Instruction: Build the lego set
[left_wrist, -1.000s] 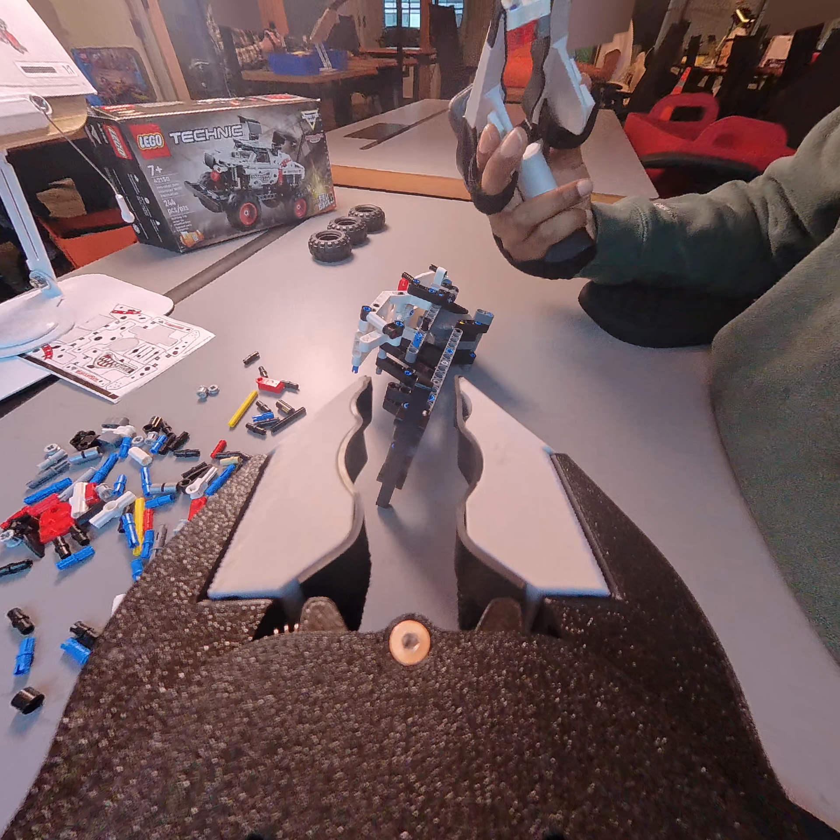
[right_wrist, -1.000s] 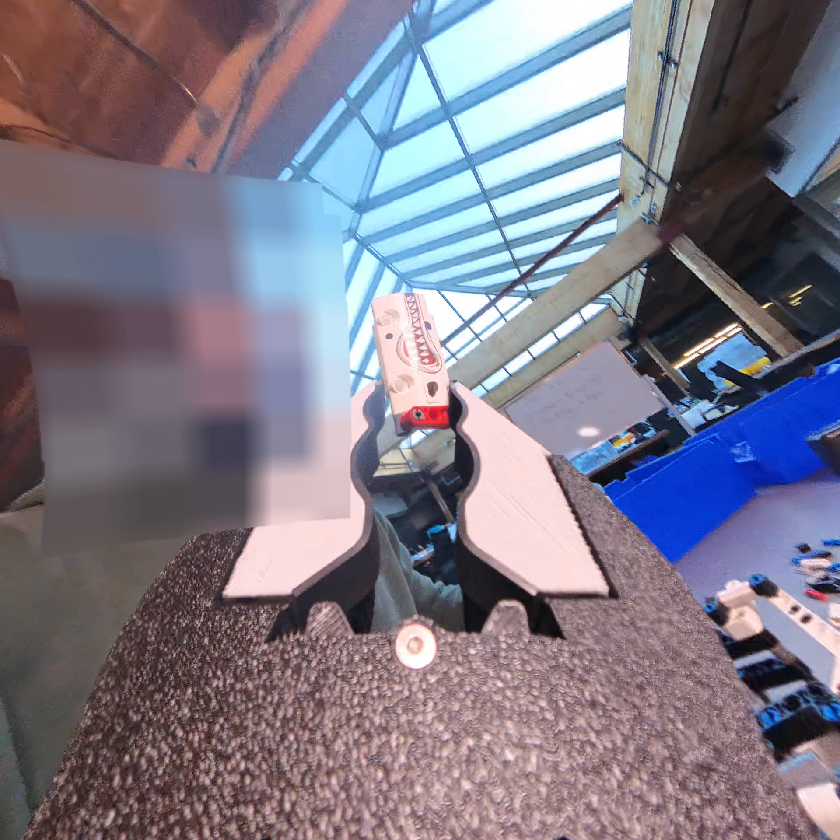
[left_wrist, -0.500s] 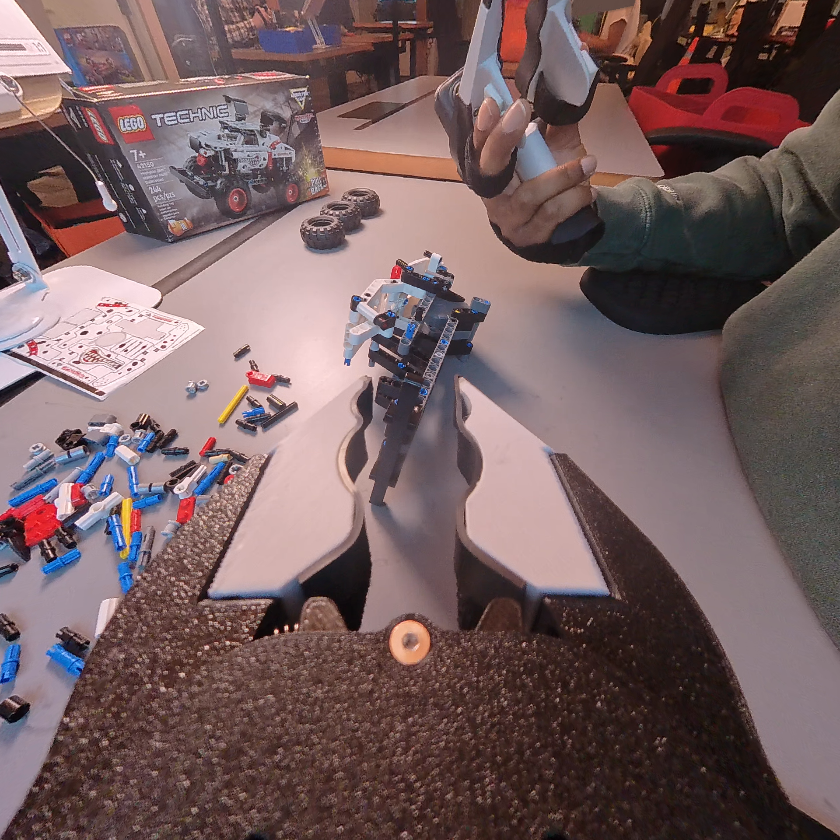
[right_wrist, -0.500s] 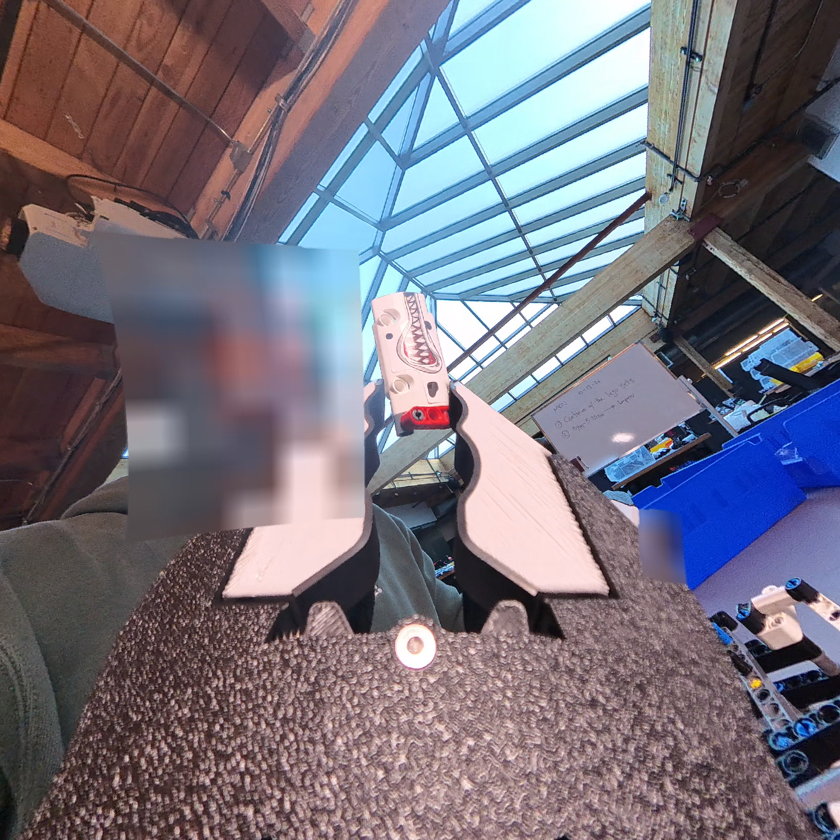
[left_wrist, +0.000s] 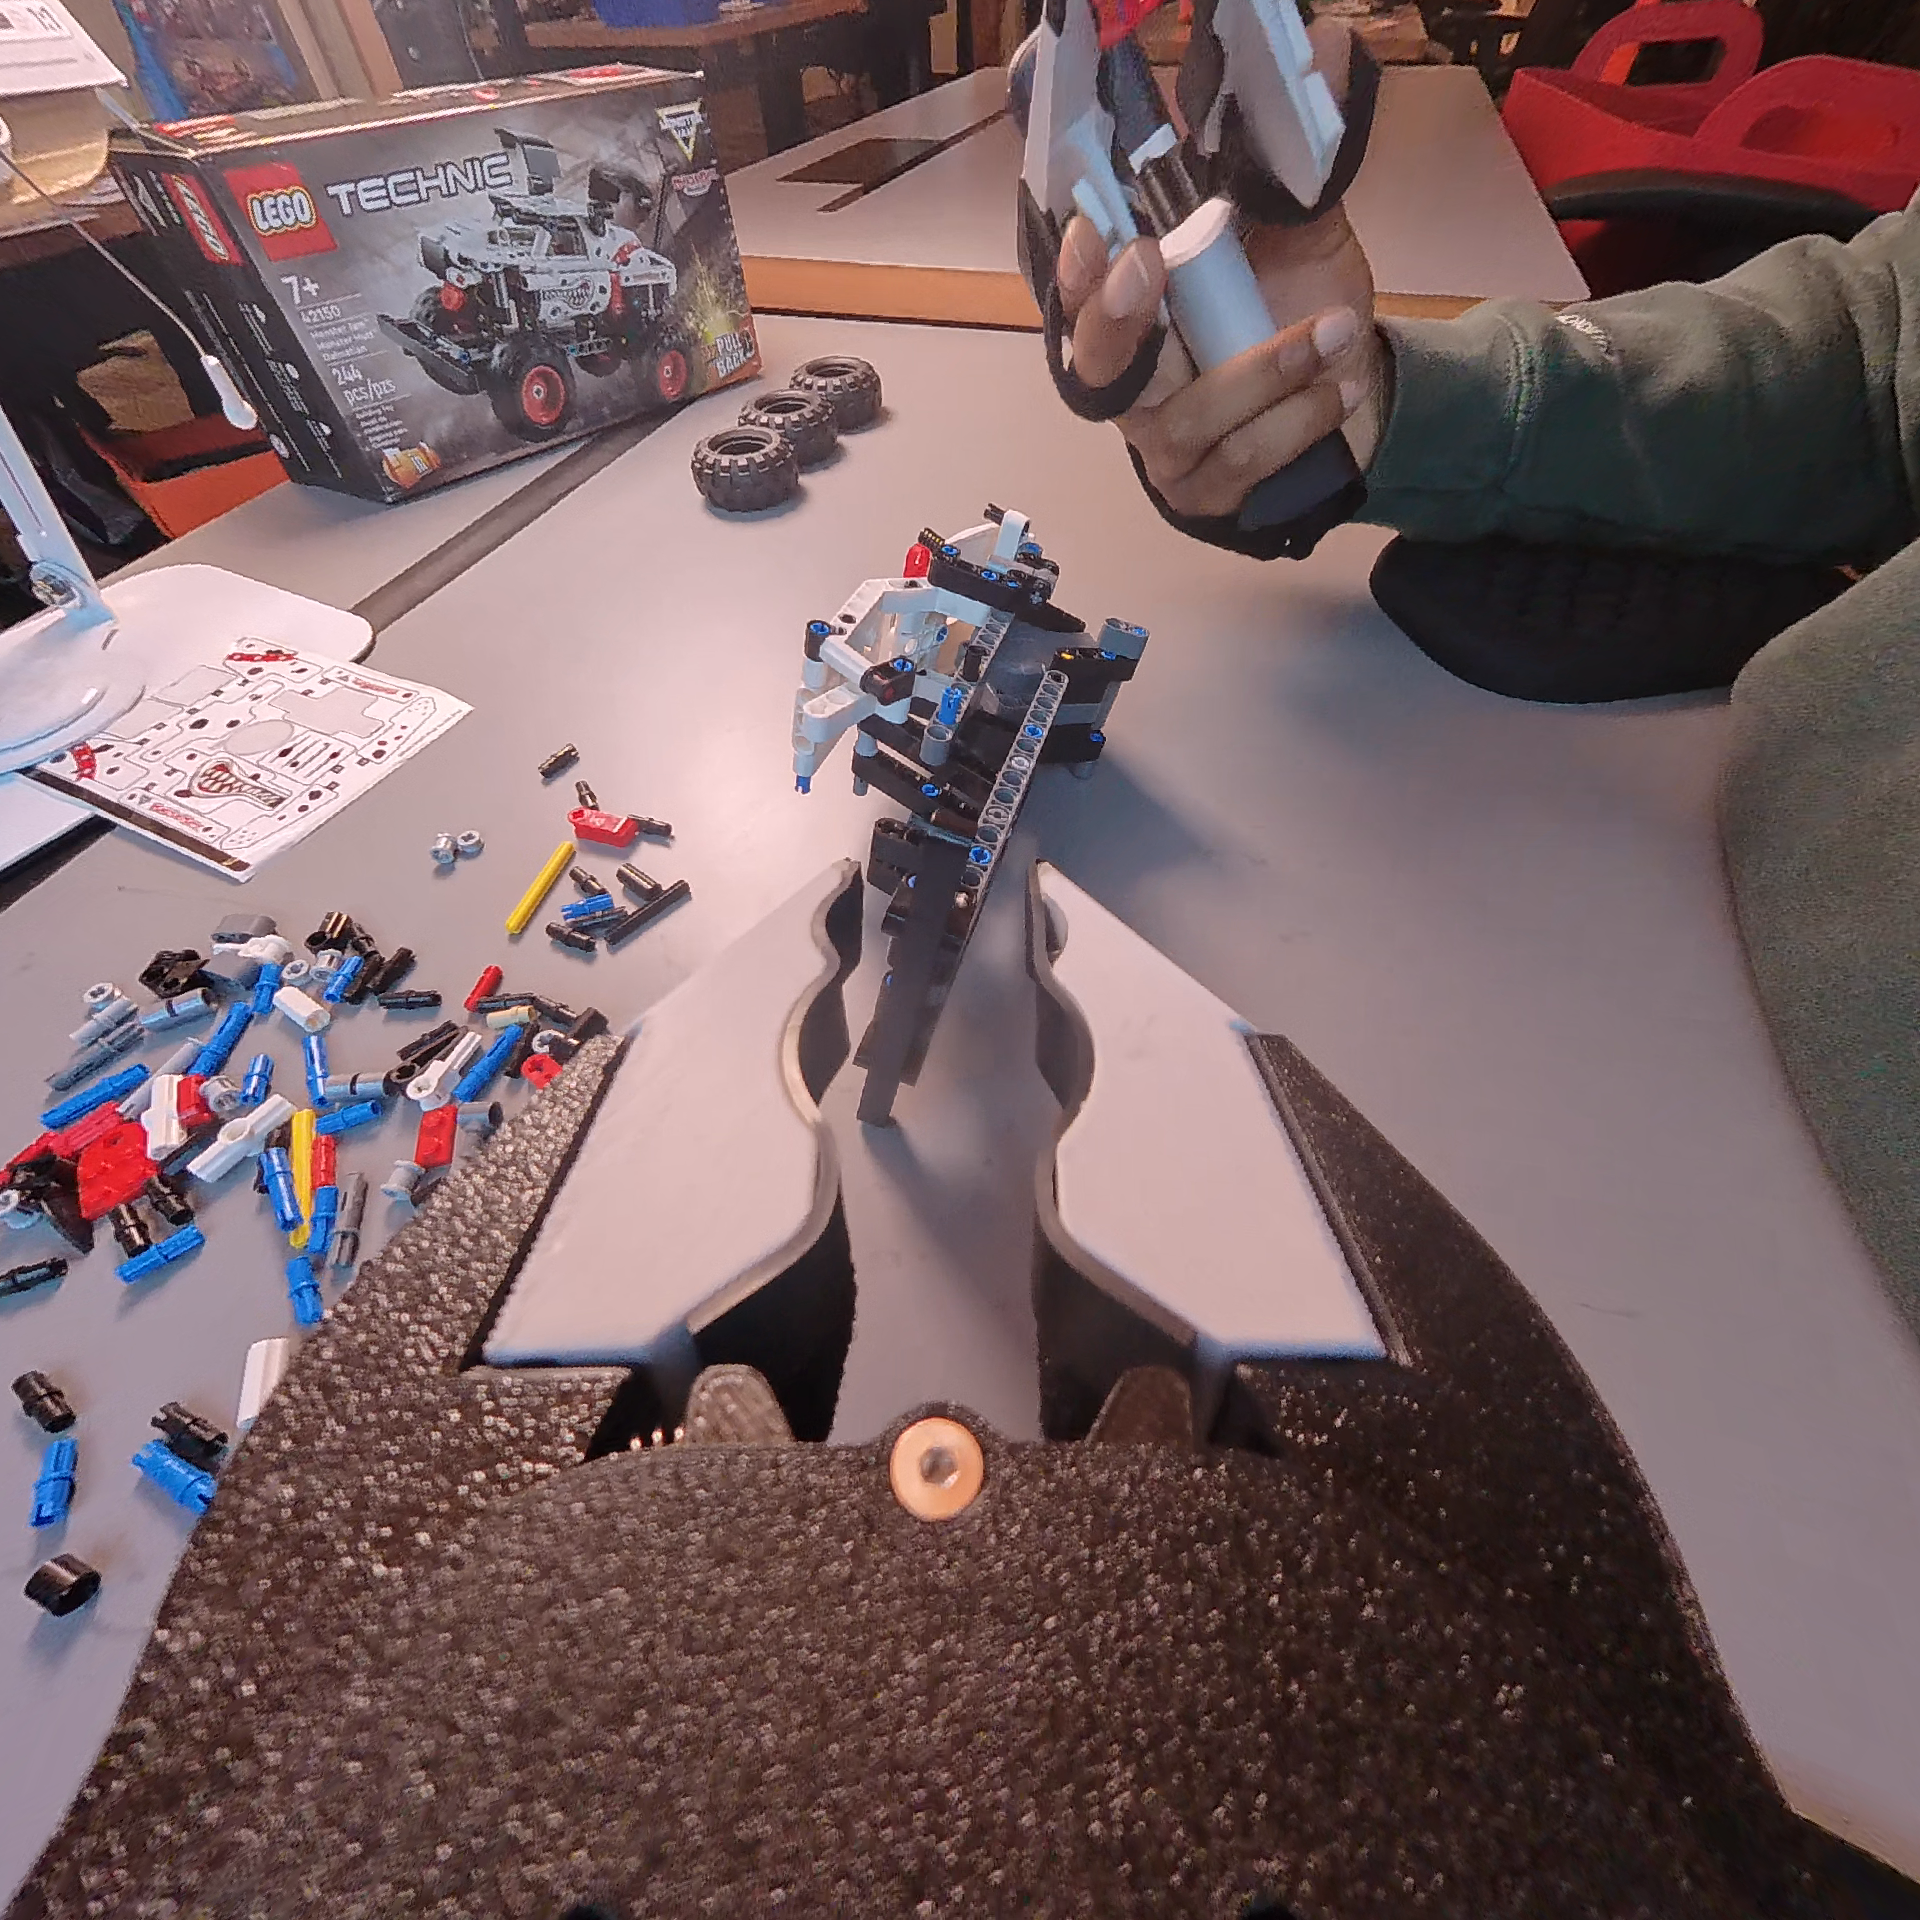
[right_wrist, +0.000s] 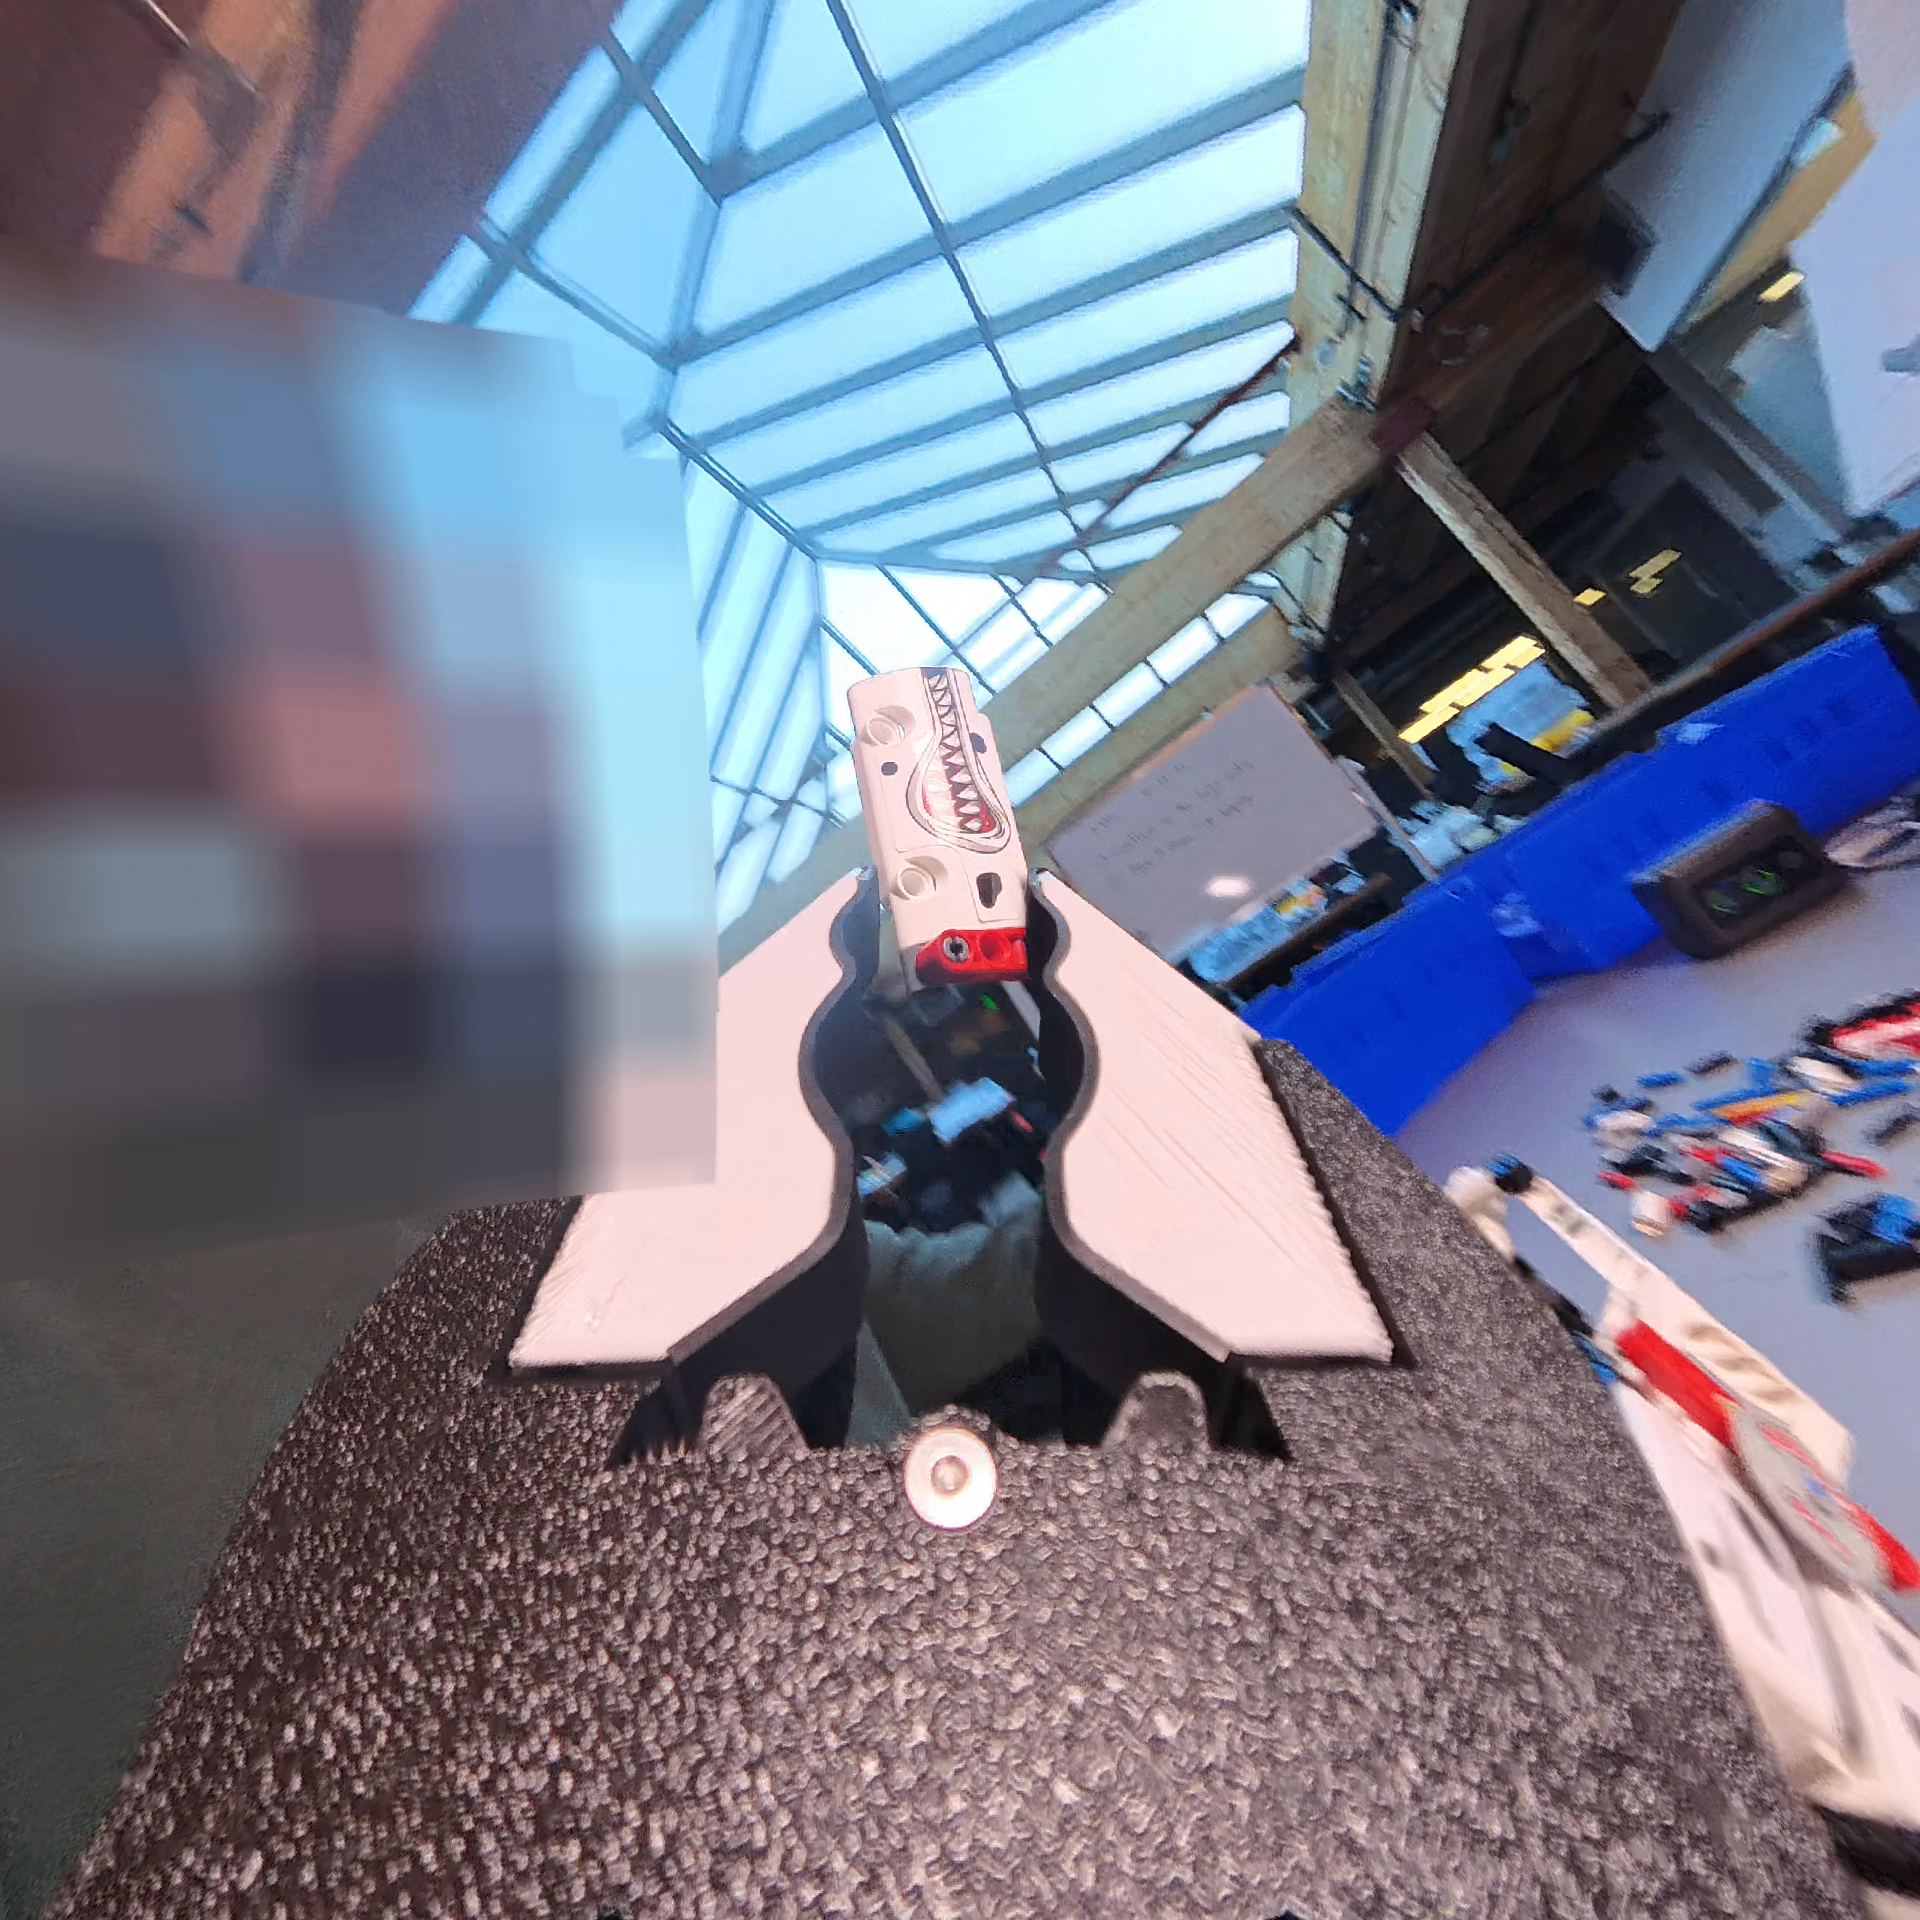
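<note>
Standing on the grey table (left_wrist: 1351, 935), the partly built Lego chassis (left_wrist: 961, 727) tilts, its long black beam running down between the spread fingers of the left gripper (left_wrist: 943, 883), which straddle it without visible contact. The right gripper (right_wrist: 948, 896), raised above the table in a hand (left_wrist: 1236, 384), pinches the red end of a white panel piece with a toothed-mouth sticker (right_wrist: 943, 831). Loose Lego pieces (left_wrist: 260, 1091) lie scattered left of the chassis, with three black tyres (left_wrist: 790, 426), the set box (left_wrist: 447, 270) and a sticker sheet (left_wrist: 239, 748) beyond.
</note>
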